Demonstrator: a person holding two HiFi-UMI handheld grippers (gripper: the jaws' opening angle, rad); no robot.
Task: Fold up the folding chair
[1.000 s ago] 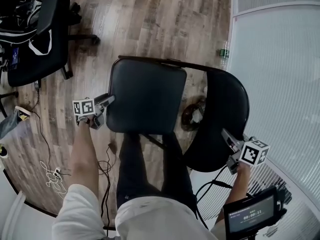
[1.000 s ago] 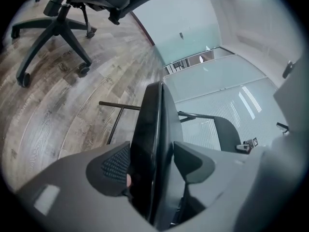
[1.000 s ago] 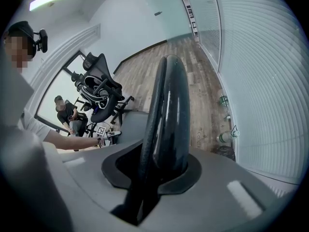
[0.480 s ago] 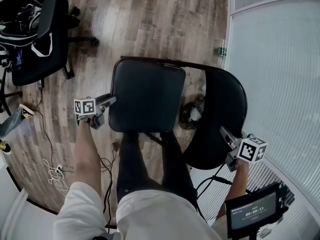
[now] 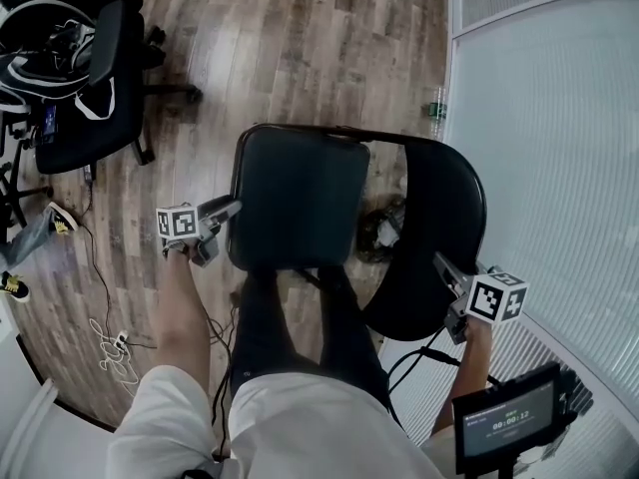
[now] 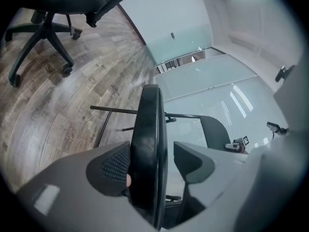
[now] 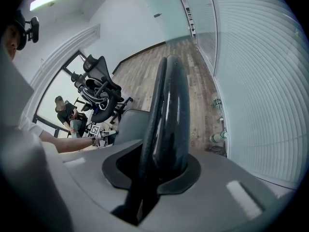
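Note:
The black folding chair stands in front of me, with its seat (image 5: 300, 198) on the left and its backrest (image 5: 434, 238) on the right in the head view. My left gripper (image 5: 232, 208) straddles the seat's left edge (image 6: 147, 149). The edge lies against one finger and a gap shows at the other finger (image 6: 193, 161). My right gripper (image 5: 439, 264) is shut on the backrest's near rim (image 7: 171, 110); its jaws have just been closing on that rim. In the right gripper view the rim fills the gap of the right gripper (image 7: 161, 163).
An office chair (image 5: 85, 78) with a bag on it stands at the far left. Cables (image 5: 105, 347) lie on the wood floor. A glass wall with blinds (image 5: 559, 118) runs along the right, with a bottle (image 5: 436, 108) at its foot. A small screen (image 5: 509, 422) hangs at my right.
My left gripper has moved a little toward the backrest with the seat's edge between its jaws, and the seat looks slightly narrower. The right gripper has hardly shifted.

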